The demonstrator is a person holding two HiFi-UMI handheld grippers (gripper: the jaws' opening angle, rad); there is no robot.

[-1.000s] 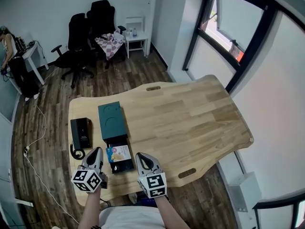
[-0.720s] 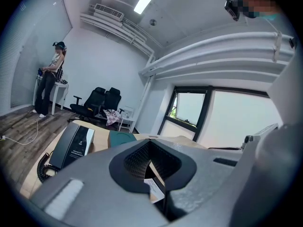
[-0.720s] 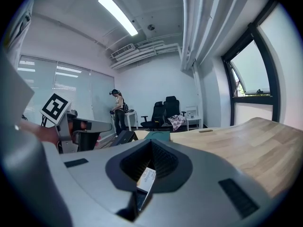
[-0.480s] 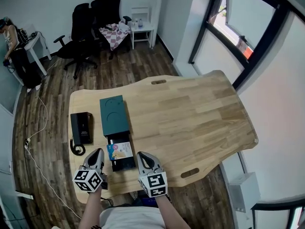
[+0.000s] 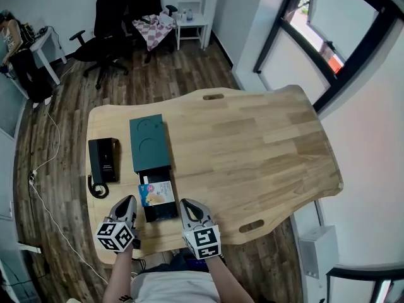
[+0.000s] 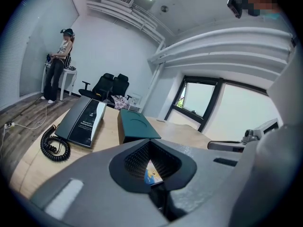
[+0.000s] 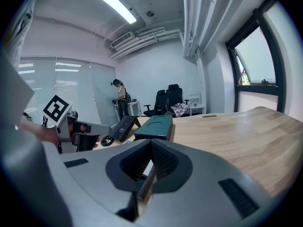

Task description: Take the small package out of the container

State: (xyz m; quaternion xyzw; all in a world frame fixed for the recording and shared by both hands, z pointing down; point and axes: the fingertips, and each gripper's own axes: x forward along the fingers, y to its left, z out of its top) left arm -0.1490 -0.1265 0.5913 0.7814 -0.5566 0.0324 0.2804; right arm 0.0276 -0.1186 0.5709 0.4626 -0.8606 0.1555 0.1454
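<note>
The left tool and right tool are kept closed, empty, flanking the package in the container.

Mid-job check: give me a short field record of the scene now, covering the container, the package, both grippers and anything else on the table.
container: green box on the table, its black drawer slid out toward the person
package: small package lies in the open drawer, not yet taken
left: left gripper, fingers shut, empty, just left of the drawer
right: right gripper, fingers shut, empty, just right of the drawer
other: black telephone left of the box
</note>
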